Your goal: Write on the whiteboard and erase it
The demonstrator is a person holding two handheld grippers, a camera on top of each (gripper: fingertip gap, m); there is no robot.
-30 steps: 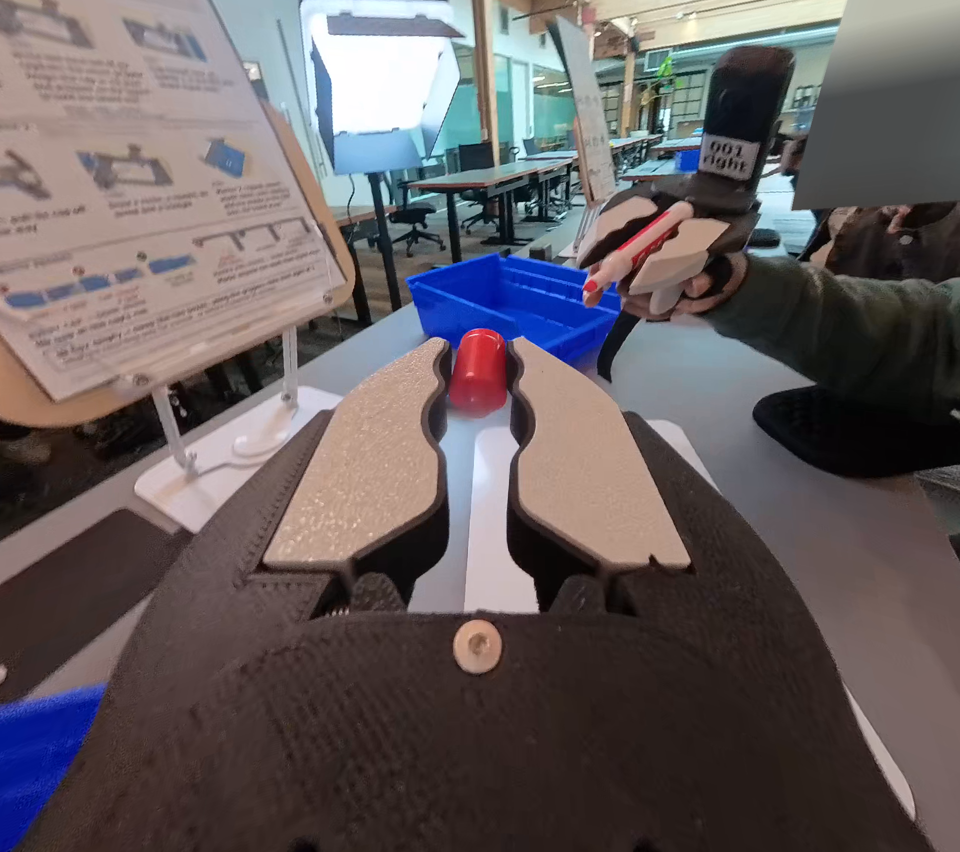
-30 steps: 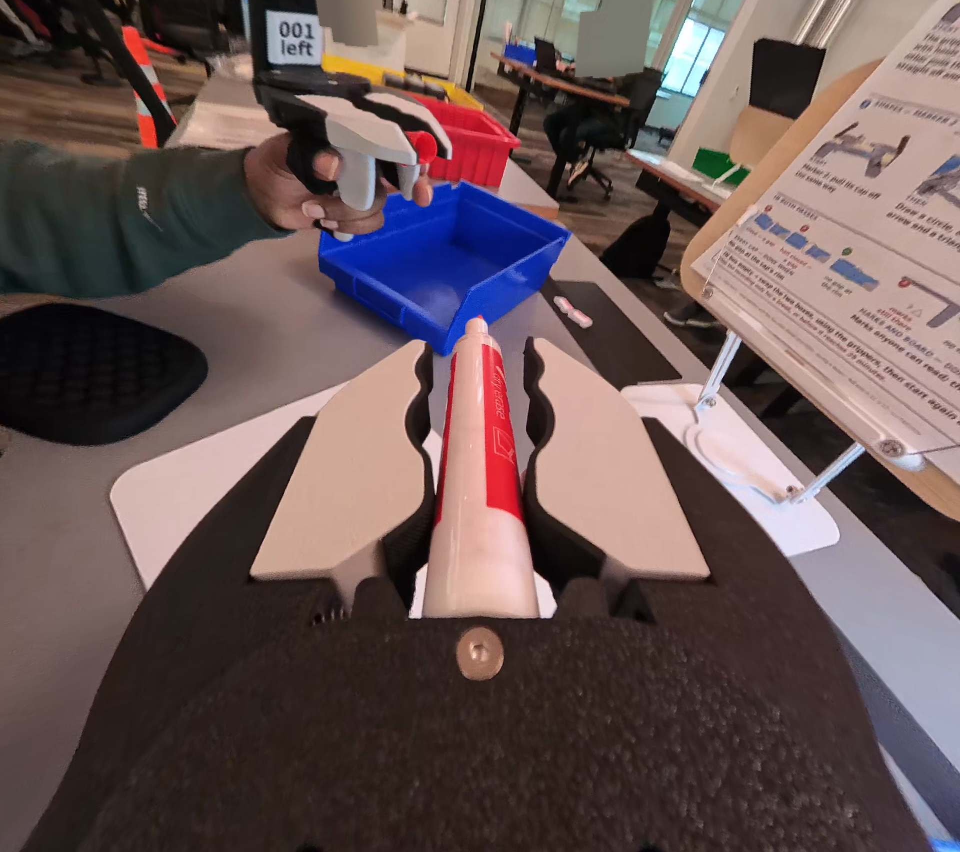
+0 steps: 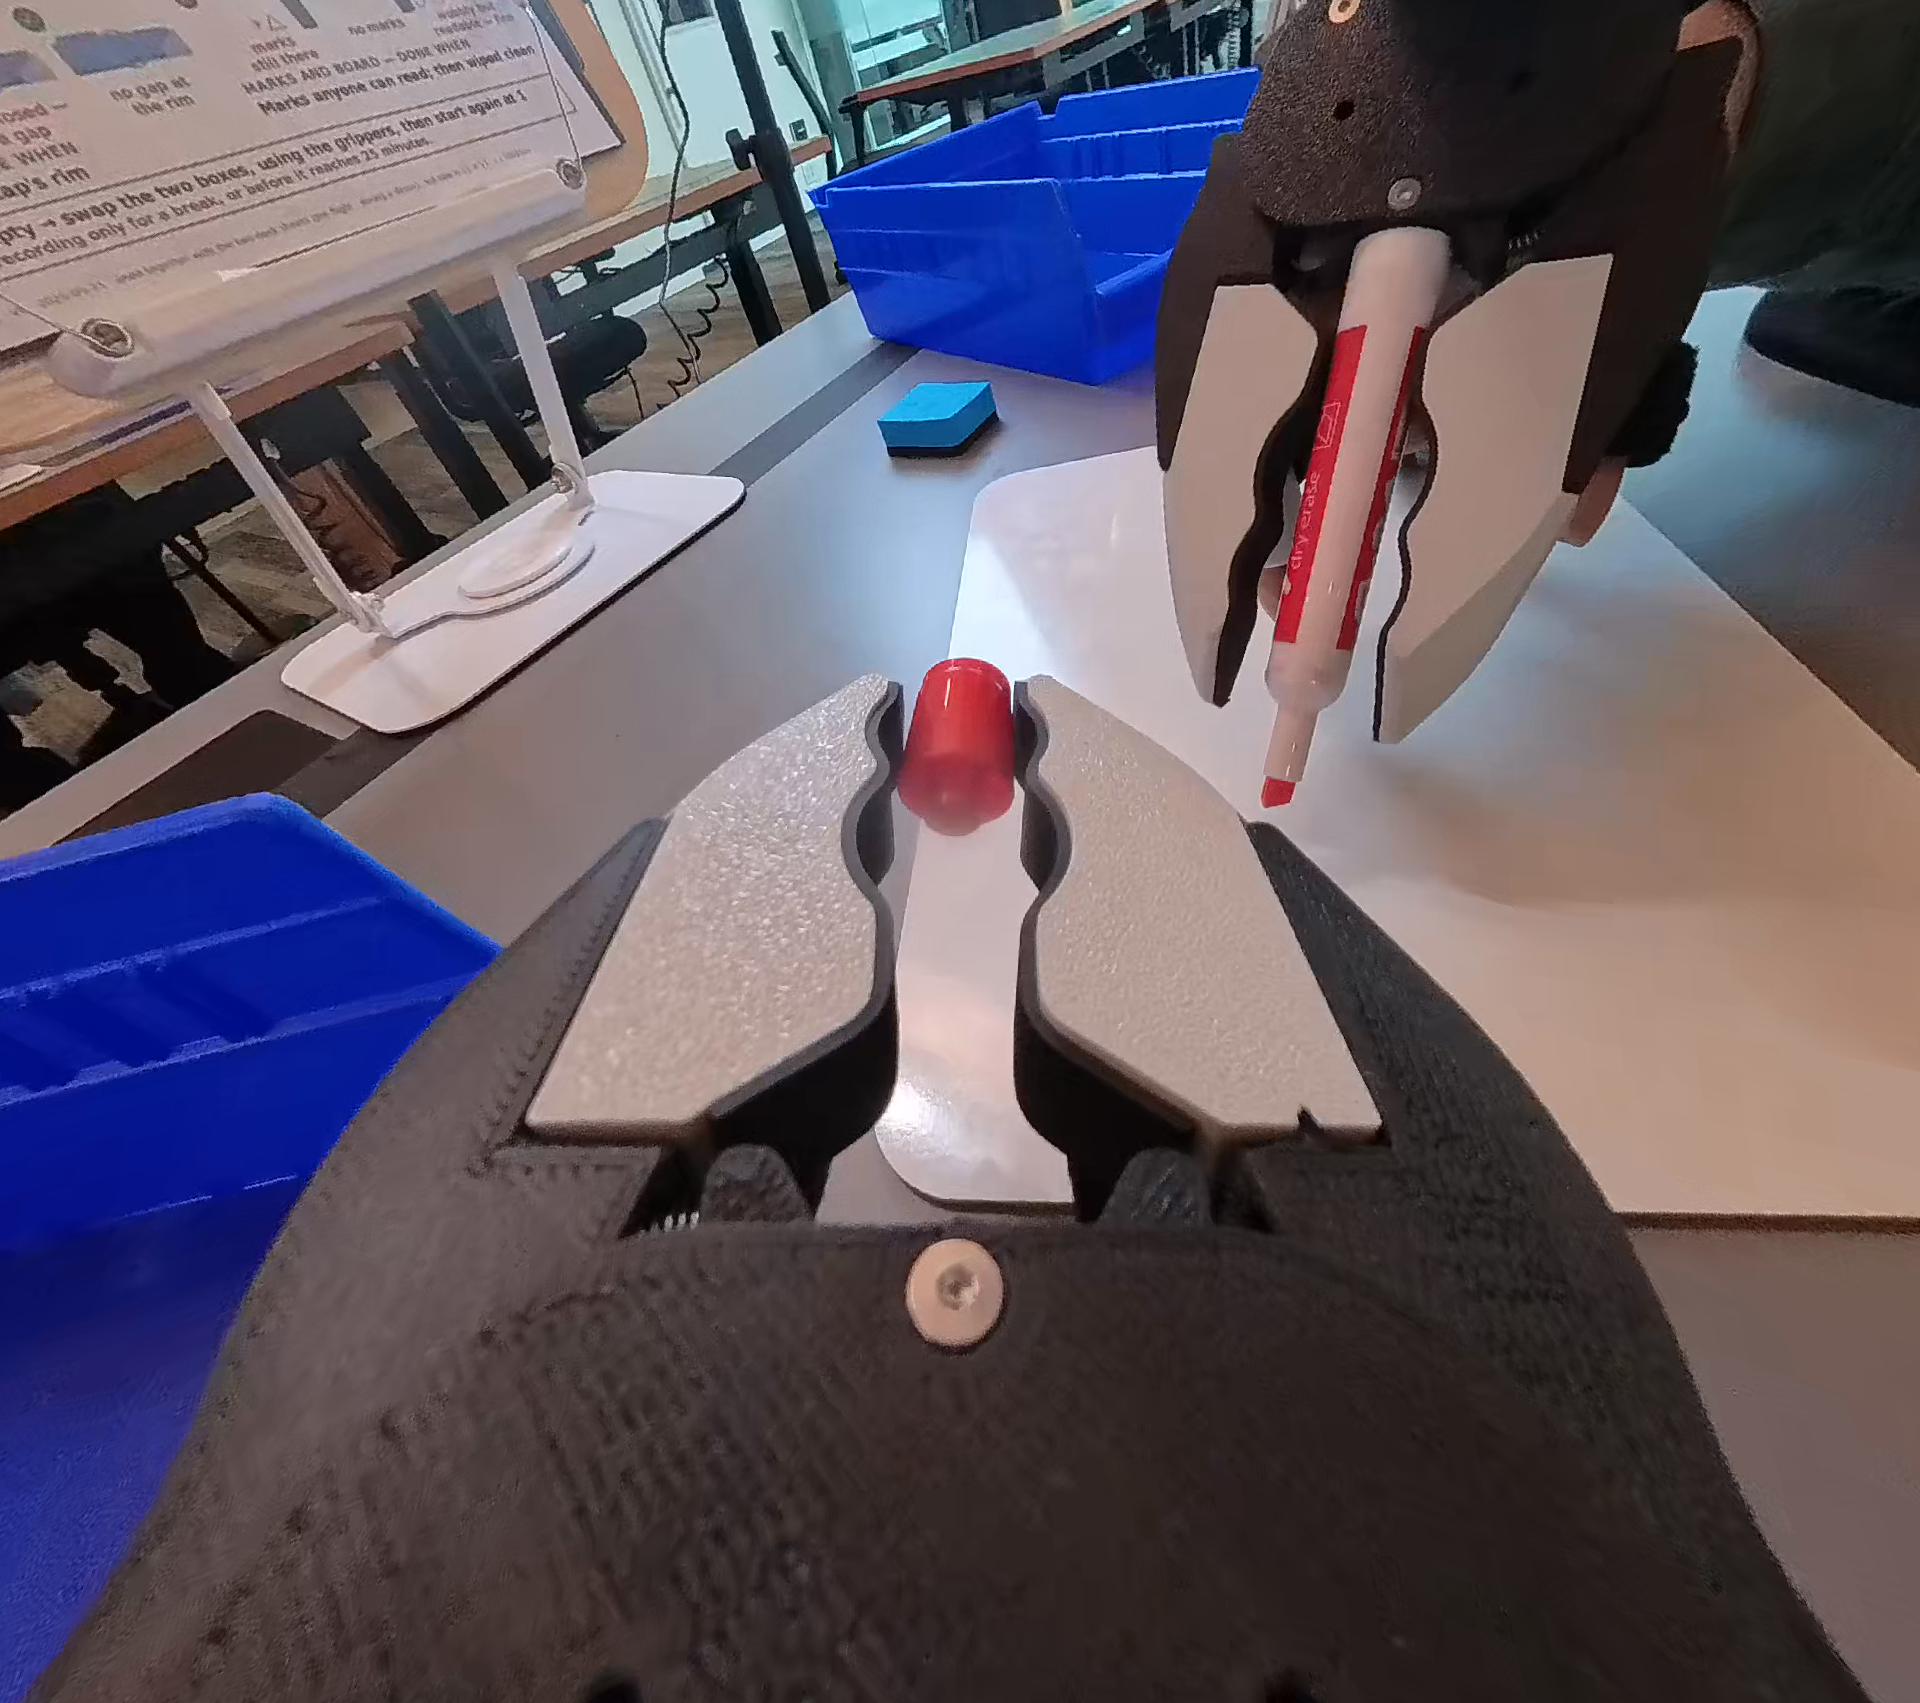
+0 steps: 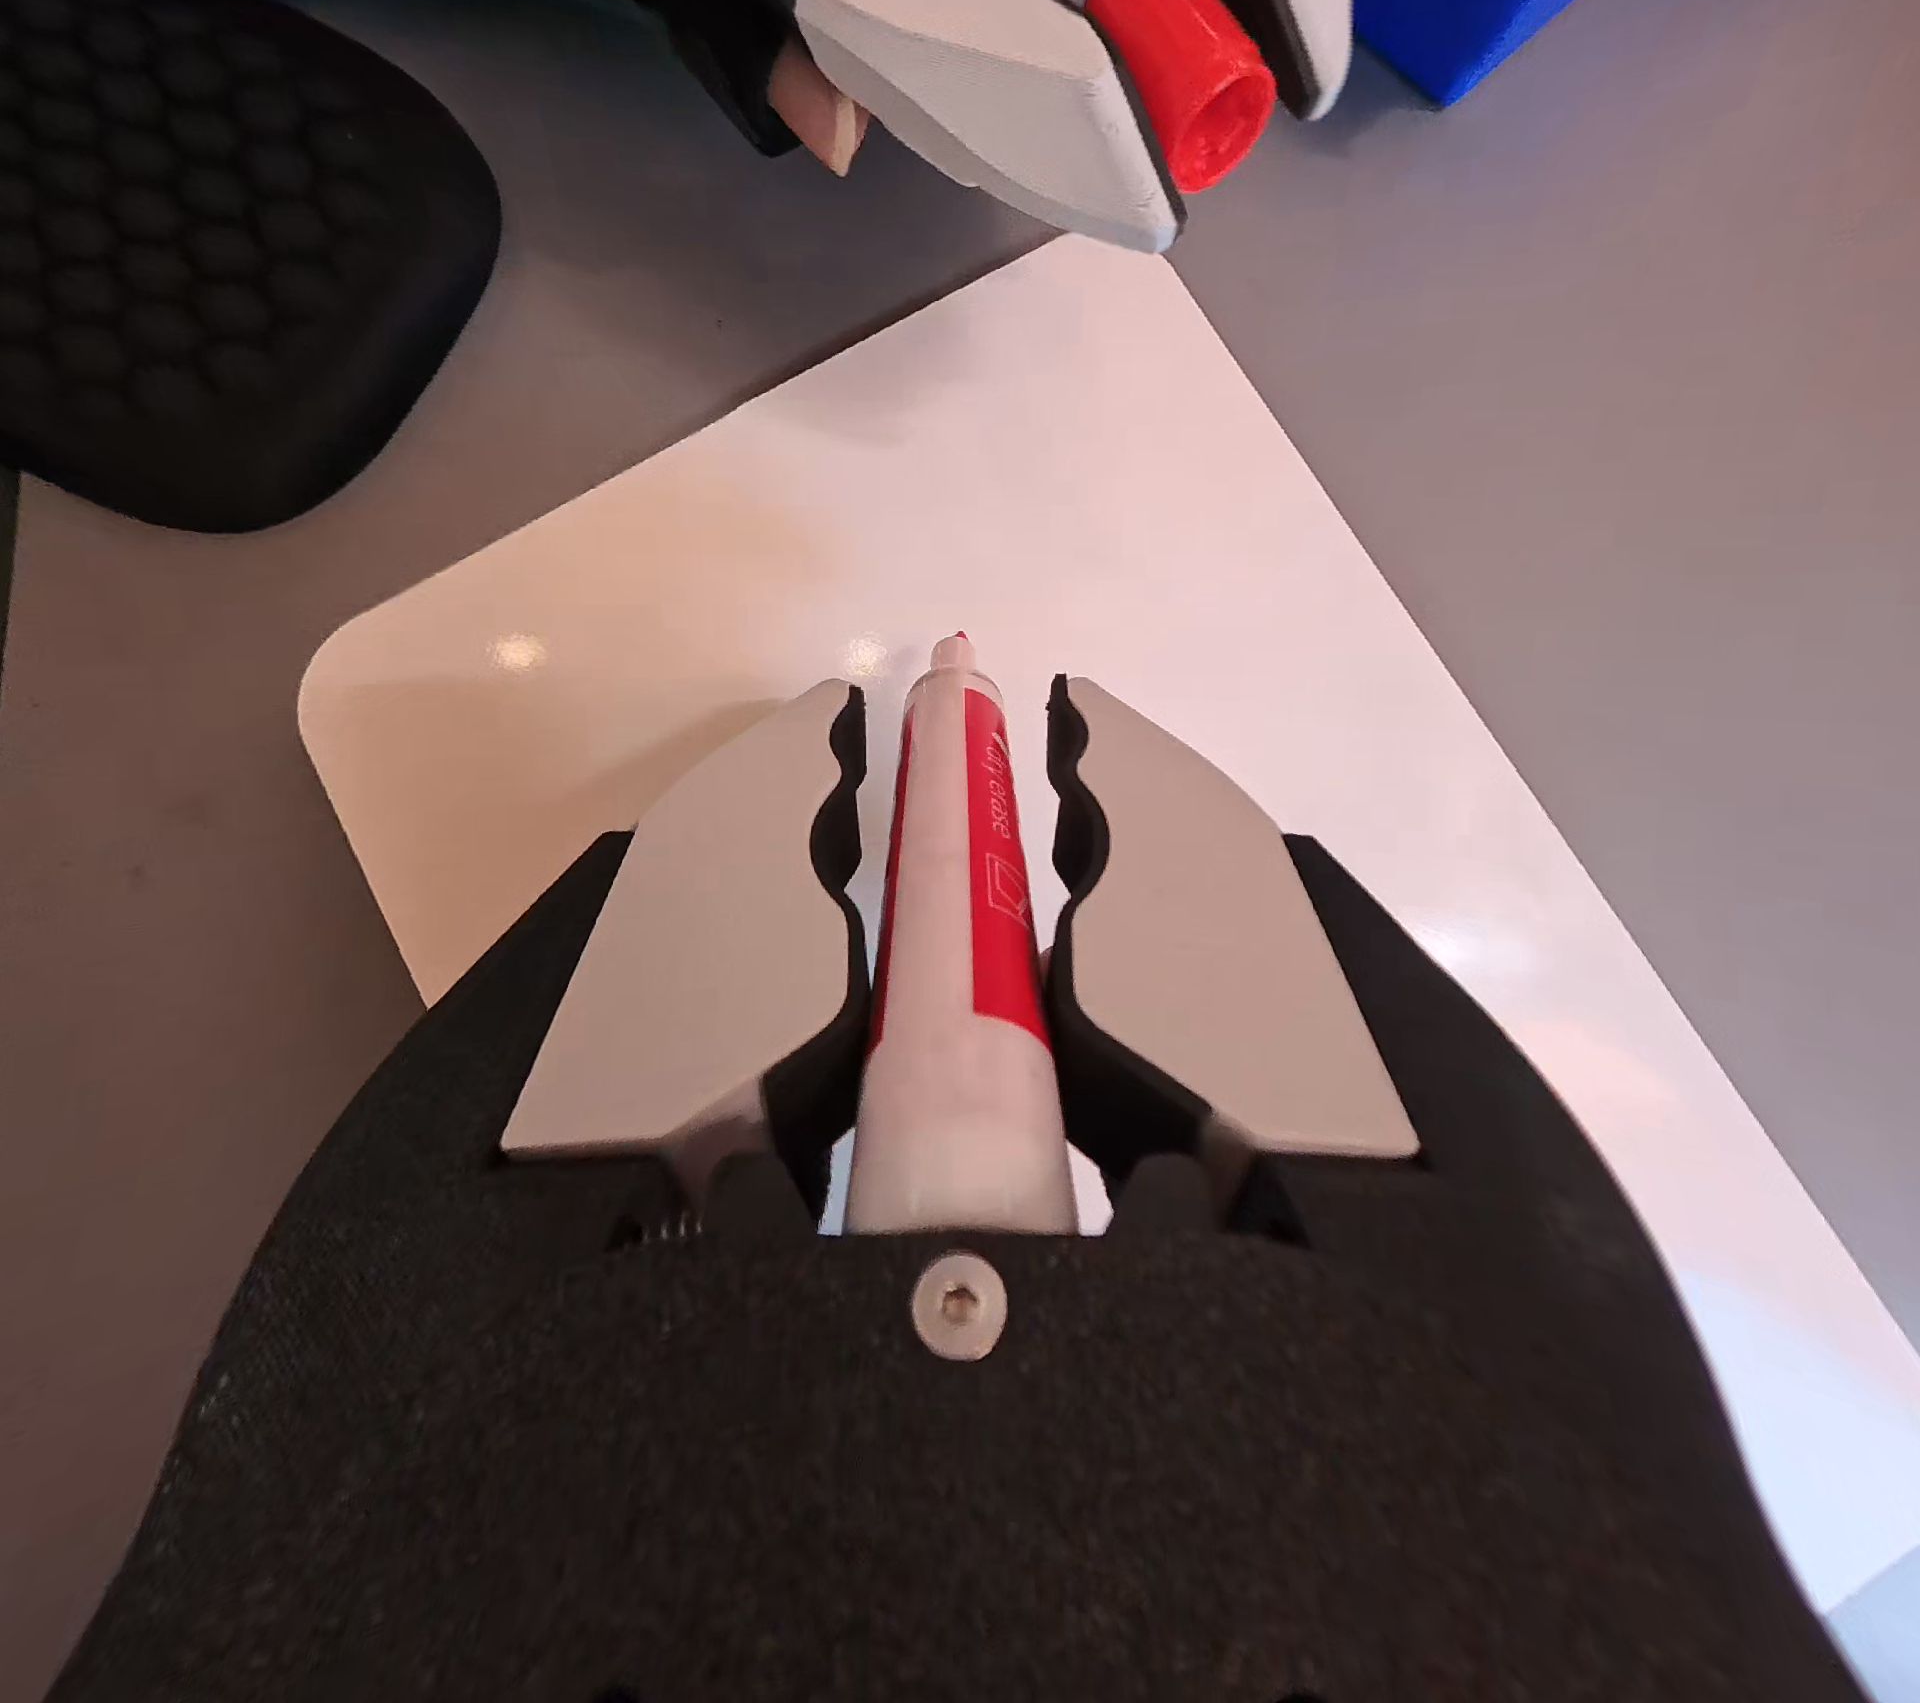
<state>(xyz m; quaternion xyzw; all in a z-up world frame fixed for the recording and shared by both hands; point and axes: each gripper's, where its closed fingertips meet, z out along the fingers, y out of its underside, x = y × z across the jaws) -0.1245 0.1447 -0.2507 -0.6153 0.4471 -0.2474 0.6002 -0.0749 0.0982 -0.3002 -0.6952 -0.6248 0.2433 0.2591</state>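
Observation:
My left gripper (image 3: 956, 697) is shut on the red marker cap (image 3: 956, 754) and holds it low over the near left corner of the white board (image 3: 1507, 874). My right gripper (image 4: 956, 692) is shut on the uncapped red and white marker (image 4: 961, 884), tip down just above the board (image 4: 1039, 490). In the left wrist view the right gripper (image 3: 1299, 718) hangs over the board with the marker (image 3: 1325, 510), its red tip a little above the surface. In the right wrist view the left gripper (image 4: 1236, 167) holds the cap (image 4: 1195, 84) at the board's far corner. The board shows no marks.
A blue eraser (image 3: 935, 415) lies on the grey table beyond the board. A blue bin (image 3: 1018, 240) stands behind it, another blue bin (image 3: 156, 978) at my near left. An instruction sheet on a white stand (image 3: 499, 583) is at left. A black mat (image 4: 208, 282) lies beside the board. My right fingertips sit around 9 cm from my left ones.
Both grippers have come down from the air to the board. The right gripper has tipped the marker tip-down close over the board, and the left has lowered the cap beside it.

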